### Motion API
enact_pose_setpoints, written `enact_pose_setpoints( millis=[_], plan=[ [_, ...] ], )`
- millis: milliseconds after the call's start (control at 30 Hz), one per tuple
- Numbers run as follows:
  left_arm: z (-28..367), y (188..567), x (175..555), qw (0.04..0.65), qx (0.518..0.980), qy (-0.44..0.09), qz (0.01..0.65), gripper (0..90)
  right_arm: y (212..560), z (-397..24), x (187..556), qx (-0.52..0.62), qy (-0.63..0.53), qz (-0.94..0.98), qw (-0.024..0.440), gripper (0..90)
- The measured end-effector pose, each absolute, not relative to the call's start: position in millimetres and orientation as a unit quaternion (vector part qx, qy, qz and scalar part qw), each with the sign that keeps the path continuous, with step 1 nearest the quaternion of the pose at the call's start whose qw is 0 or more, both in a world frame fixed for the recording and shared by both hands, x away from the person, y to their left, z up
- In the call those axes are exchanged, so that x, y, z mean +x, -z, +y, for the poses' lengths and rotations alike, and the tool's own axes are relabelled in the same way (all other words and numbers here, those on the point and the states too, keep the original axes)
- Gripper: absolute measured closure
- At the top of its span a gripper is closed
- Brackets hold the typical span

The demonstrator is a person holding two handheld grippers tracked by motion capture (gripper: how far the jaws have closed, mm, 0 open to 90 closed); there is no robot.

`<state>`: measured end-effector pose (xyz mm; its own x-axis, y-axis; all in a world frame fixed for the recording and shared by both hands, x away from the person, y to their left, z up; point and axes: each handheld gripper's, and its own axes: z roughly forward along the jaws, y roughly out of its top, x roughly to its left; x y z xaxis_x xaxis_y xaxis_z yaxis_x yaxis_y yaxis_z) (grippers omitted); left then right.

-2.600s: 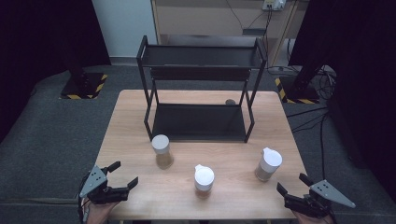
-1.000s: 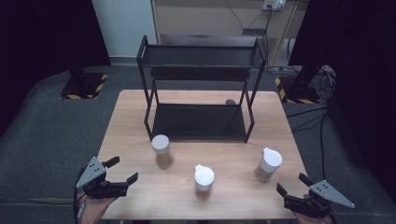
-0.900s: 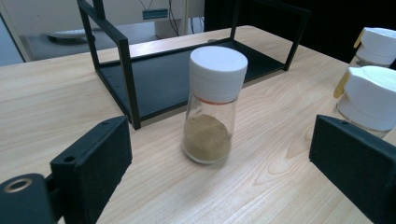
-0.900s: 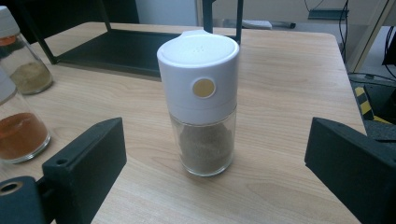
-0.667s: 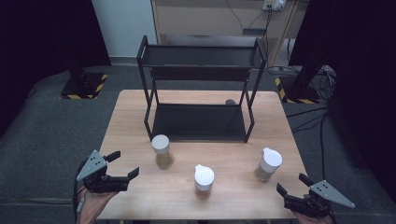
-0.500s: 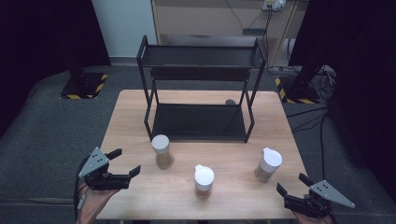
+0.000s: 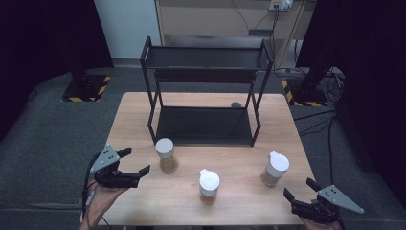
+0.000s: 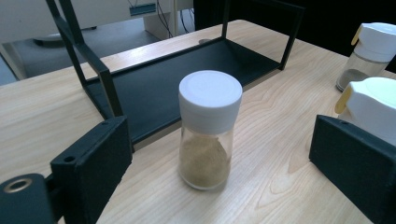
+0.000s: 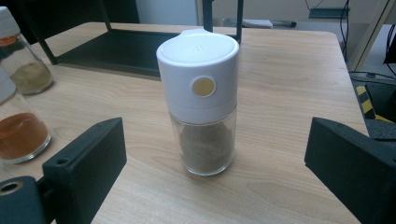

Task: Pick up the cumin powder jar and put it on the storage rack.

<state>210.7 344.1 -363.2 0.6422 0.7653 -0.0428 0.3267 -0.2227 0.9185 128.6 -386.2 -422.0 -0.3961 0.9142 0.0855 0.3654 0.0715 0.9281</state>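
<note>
Three glass spice jars with white caps stand on the wooden table point(image 7: 134, 115). The left jar point(image 7: 165, 154) point(image 8: 208, 130) has a flat cap and tan powder. My left gripper point(image 7: 136, 160) is open just left of it, and in the left gripper view the jar stands ahead of the spread jaws. The right jar point(image 7: 275, 168) point(image 9: 201, 107) has a pour cap with a yellow dot and dark powder. My right gripper point(image 7: 298, 188) is open a little in front of it, near the table's front edge. The middle jar point(image 7: 209, 184) point(image 9: 18, 126) holds orange-red powder.
A black two-level metal rack point(image 7: 206, 81) stands at the back middle of the table, its lower shelf point(image 8: 187, 70) just behind the left jar. A small dark round mark point(image 7: 236, 104) lies on the table behind the rack. Grey carpet surrounds the table.
My left gripper has moved forward and to the right, closer to the left jar, still open. The right gripper and the three jars have not moved.
</note>
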Motion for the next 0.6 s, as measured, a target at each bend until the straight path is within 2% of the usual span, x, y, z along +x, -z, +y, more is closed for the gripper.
enact_pose_setpoints(
  millis=[600],
  plan=[
    [321.9, 356.8, 251.1, 0.486, 0.781, -0.193, 0.342, 5.0, 422.1, -386.7, 128.7, 0.473, -0.491, 0.677, 0.279, 5.6]
  ],
)
